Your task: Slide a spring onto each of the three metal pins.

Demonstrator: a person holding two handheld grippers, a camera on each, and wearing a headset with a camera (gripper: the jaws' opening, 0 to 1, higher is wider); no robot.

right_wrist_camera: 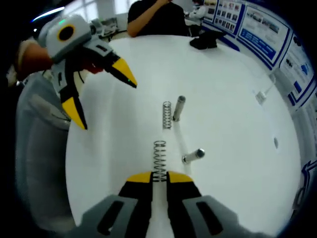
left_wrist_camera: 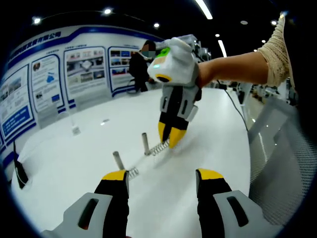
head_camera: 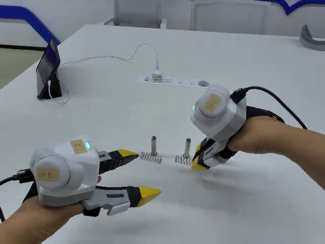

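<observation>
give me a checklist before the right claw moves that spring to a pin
1. Grip: ok. The right claw is shut on one end of the held spring.
2. Spring off the table: not ok. It lies flat on the table.
3. Pins ready: ok. The first pin and second pin stand upright, both bare.
4. Left claw clear: ok. The left claw is open, holding nothing, apart from the pins.
5. Other spring: ok. The loose spring lies at the second pin's foot, with no claw on it.
6. Third pin: cannot tell. I count two.
</observation>
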